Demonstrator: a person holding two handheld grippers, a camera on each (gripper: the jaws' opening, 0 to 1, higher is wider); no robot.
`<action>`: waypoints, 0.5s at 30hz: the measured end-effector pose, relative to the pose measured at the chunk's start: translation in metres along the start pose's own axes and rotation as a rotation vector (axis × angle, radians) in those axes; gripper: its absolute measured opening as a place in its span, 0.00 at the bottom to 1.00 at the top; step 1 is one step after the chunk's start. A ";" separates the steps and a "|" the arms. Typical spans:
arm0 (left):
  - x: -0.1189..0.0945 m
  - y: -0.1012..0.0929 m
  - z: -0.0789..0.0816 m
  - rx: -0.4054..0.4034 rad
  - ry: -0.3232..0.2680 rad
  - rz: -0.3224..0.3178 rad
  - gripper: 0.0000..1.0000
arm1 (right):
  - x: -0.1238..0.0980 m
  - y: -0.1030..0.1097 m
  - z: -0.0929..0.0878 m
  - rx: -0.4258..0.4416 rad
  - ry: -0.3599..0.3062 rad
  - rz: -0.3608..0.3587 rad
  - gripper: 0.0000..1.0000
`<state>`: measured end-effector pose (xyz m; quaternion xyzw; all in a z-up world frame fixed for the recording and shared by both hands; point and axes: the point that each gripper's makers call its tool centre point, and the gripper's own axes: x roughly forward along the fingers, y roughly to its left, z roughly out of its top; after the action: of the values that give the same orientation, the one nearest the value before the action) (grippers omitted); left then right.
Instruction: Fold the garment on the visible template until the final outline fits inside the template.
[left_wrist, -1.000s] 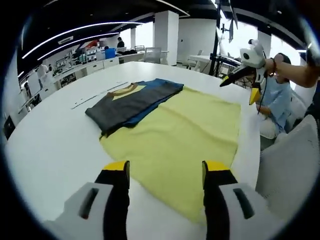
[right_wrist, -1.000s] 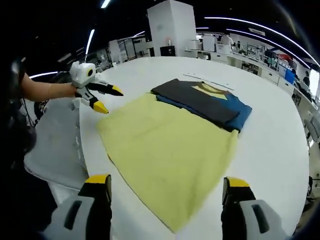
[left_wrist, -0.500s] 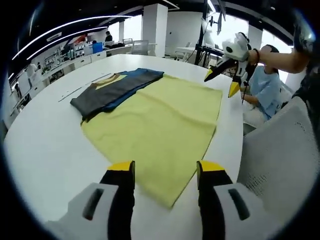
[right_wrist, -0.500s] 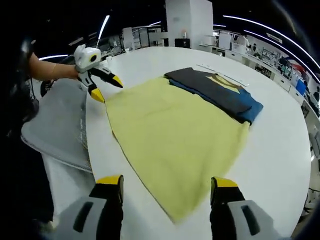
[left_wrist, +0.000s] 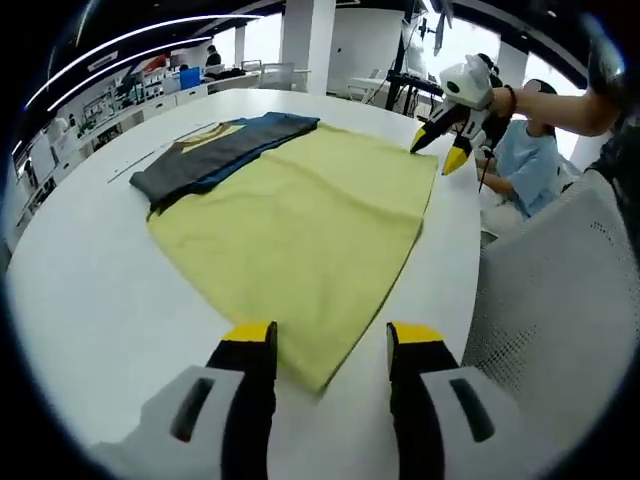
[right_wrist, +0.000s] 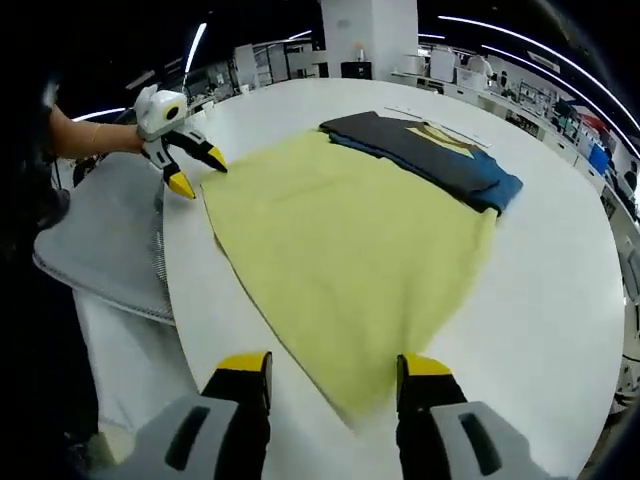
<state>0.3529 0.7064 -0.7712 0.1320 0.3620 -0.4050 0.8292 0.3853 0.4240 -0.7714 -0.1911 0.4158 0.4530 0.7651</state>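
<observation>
Left tongs (left_wrist: 320, 345) open, yellow tips straddling the near corner of the yellow cloth (left_wrist: 300, 215), low centre of the left gripper view; nothing gripped. Right tongs (right_wrist: 335, 368) likewise open over the opposite near corner, low centre of the right gripper view.

From each corner the yellow cloth runs away up-frame across the white worktop (left_wrist: 90, 290). Its far end meets the folded garment (right_wrist: 425, 155), dark grey and blue, upper right in the right gripper view.

We judge each tongs nearest its own corner, so the next grasp is straight ahead and down.
</observation>
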 end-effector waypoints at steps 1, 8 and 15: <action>0.000 0.002 0.000 0.022 -0.003 0.008 0.39 | 0.001 0.000 0.000 0.000 0.002 0.000 0.45; -0.001 0.009 0.000 0.016 -0.001 0.034 0.29 | 0.001 -0.005 -0.002 -0.025 0.023 -0.019 0.39; -0.001 0.008 -0.001 0.032 0.010 0.036 0.30 | 0.002 -0.003 -0.005 -0.105 0.064 -0.028 0.39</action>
<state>0.3582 0.7121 -0.7718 0.1536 0.3570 -0.3952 0.8323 0.3863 0.4196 -0.7762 -0.2510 0.4129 0.4572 0.7466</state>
